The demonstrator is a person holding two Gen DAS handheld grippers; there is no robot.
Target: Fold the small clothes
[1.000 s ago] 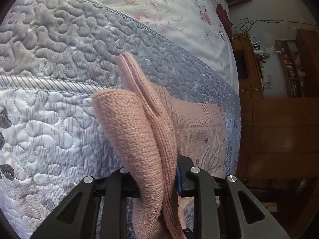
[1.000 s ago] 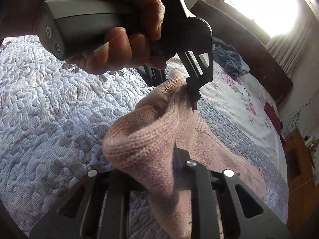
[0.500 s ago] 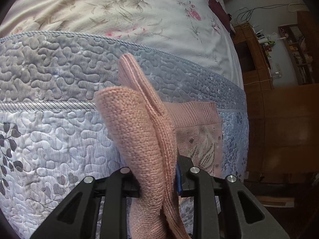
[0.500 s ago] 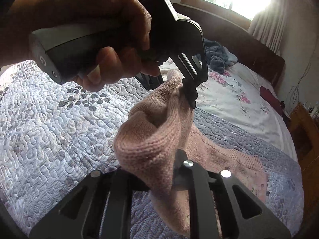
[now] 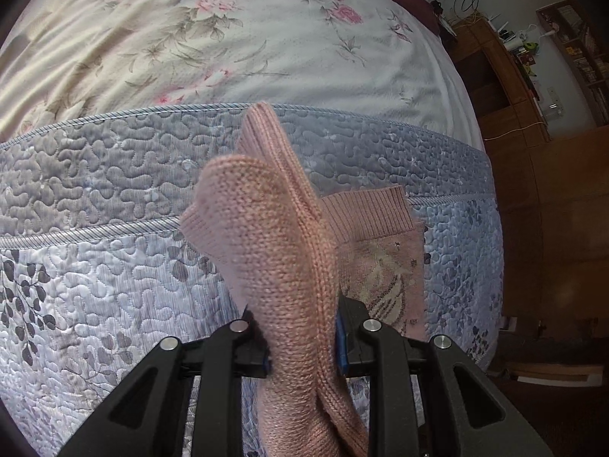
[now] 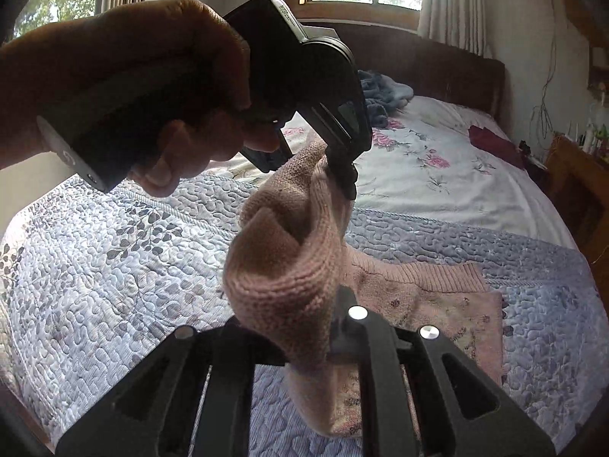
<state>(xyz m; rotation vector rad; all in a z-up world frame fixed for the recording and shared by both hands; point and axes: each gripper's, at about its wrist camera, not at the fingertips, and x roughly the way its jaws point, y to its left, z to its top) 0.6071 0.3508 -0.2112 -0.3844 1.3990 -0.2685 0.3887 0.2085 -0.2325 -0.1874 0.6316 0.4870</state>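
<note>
1. Both hand-held grippers have a bite of the same pink knit garment [image 5: 289, 266]. The left hand-held gripper [image 5: 302, 339] is clamped on a bunched edge of it, fabric sticking up between the jaws. The right hand-held gripper [image 6: 335, 327] is clenched on another chunk of the same edge.

2. In the right wrist view you can see the person's hand [image 6: 152, 87] gripping the left tool up in the air, its tips pinching the knit just above the right one's bite. So the two grabs sit pretty close together.

3. Where the garment is: the held end is lifted off the bed [image 6: 95, 285], while the other end with the ribbed hem [image 6: 437, 276] lies flat on the blue quilted cover [image 5: 114, 175], near the bed's edge. There's some pale patterned patch on the flat part; can't tell what it is.

4. Step-wise, I'd say this is mid-fold: one end picked up, ready to be carried over the flat part.

5. My guess for the next move: bring both grips over toward the hem together, keep the edge level, lay it down lined up, then let go. Uneven hands would skew the fold.
</note>
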